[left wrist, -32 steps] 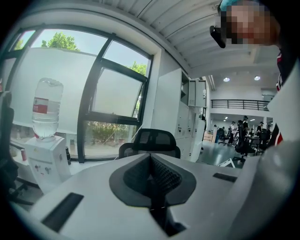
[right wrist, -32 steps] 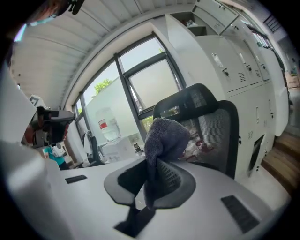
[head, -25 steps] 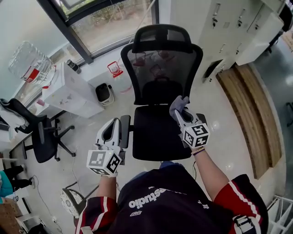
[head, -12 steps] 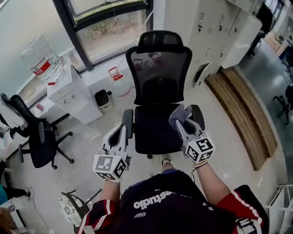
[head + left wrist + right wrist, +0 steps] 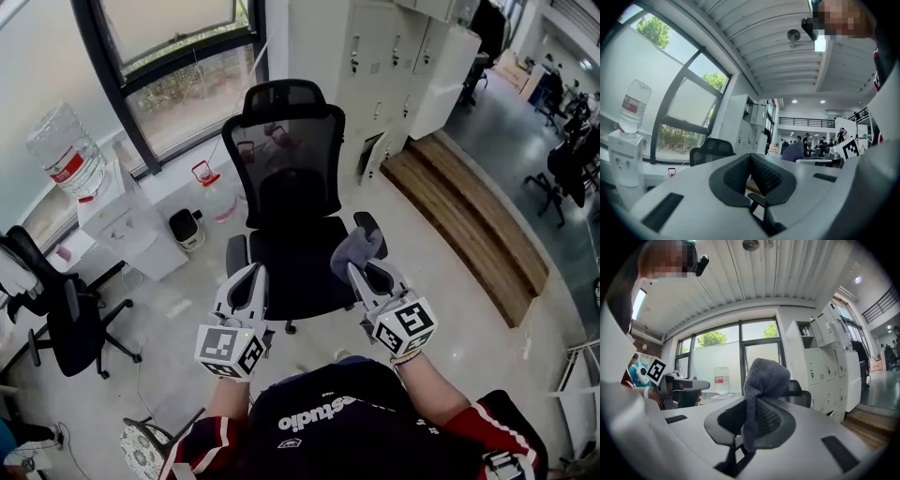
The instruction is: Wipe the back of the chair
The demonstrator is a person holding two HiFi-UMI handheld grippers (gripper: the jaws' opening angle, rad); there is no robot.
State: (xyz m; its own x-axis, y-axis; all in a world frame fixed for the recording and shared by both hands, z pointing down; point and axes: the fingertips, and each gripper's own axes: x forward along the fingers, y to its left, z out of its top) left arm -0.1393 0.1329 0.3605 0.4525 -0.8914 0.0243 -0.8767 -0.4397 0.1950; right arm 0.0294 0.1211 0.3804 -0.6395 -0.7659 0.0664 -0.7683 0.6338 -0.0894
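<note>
A black mesh-back office chair [image 5: 286, 178] with a headrest stands ahead of me, facing me, its seat just beyond both grippers. My right gripper [image 5: 361, 267] is shut on a grey cloth [image 5: 354, 249], which bunches up above the jaws [image 5: 764, 380] and hangs over the seat's right front. My left gripper [image 5: 247, 279] is held near the chair's left armrest, jaws closed together with nothing between them [image 5: 750, 171]. The chair's top shows small in the left gripper view [image 5: 710, 149]. Neither gripper touches the chair back.
A water dispenser with a bottle [image 5: 70, 150] stands at the left by the window. A second black chair [image 5: 56, 309] is at the far left. White lockers [image 5: 394, 56] and a wooden bench [image 5: 469, 225] lie to the right.
The view has drawn back from the chair, which now looks smaller and farther away. Both grippers sit lower in the view; the right one still holds the cloth.
</note>
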